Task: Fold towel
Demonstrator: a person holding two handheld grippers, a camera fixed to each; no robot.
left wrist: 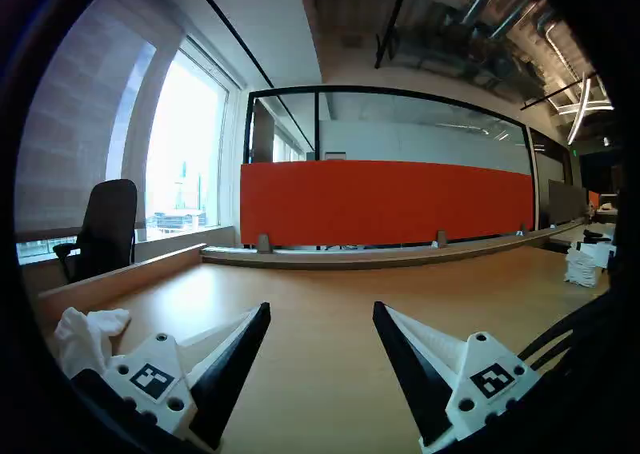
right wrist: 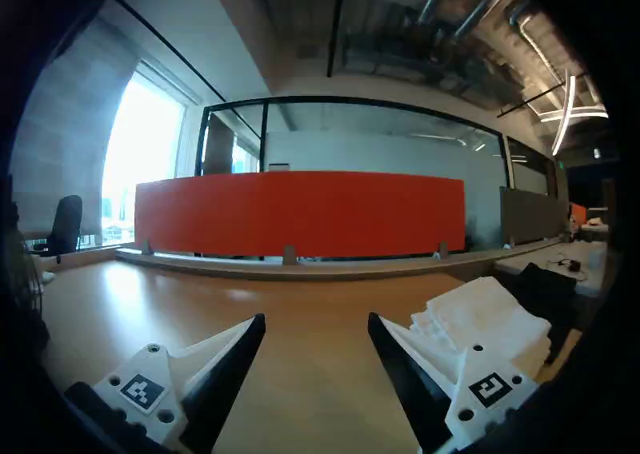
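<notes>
Pale wood runs under everything: a long desk (left wrist: 336, 358) reaching to an orange divider screen (left wrist: 384, 202) that closes its far side. In the left gripper view the left gripper (left wrist: 320, 306) hovers over bare desktop on the near side of that divider, its two fingers spread wide with nothing between them. A crumpled white towel (left wrist: 84, 334) lies well short of the divider and off beyond its left end, just beside the left finger; it is probably the piece to be folded. An office chair (left wrist: 108, 222) stands past the divider's left end. In the right gripper view the right gripper (right wrist: 316, 318) is likewise wide open and empty, facing the divider's middle. A stack of folded white towels (right wrist: 488, 318) sits short of the divider's right end, close behind the right finger. The likely trouble is a blind pinch into the heap, catching several layers instead of one corner so the cloth will not spread. A careless sideways swing could also topple the stack.
</notes>
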